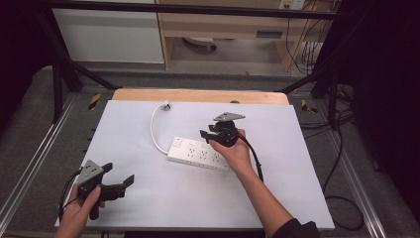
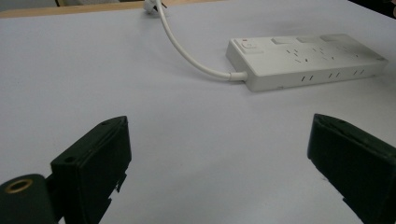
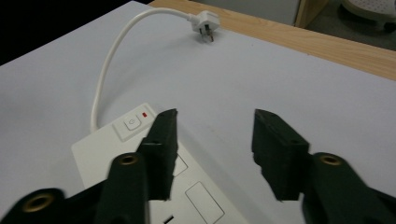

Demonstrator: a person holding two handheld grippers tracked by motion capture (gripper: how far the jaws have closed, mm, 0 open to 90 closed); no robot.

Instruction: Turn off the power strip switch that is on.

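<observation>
So my right gripper (image 1: 212, 133) hangs just over the switch end of the white plastic power strip (image 1: 198, 153) in the middle of the white table sheet (image 1: 148, 198), jaws partway apart, gripping nothing. My left gripper (image 1: 121, 182) waits near the front left corner, spread wide and empty. The strip's white cord (image 1: 154, 130) curls back to its unplugged plug (image 1: 166, 105). I'd say there's still plenty left to do.

The right gripper (image 1: 207, 135) hangs mid-table on an outstretched forearm, jaws parted with nothing between. The left gripper (image 1: 120, 177) rests near-left, jaws wide apart.
</observation>
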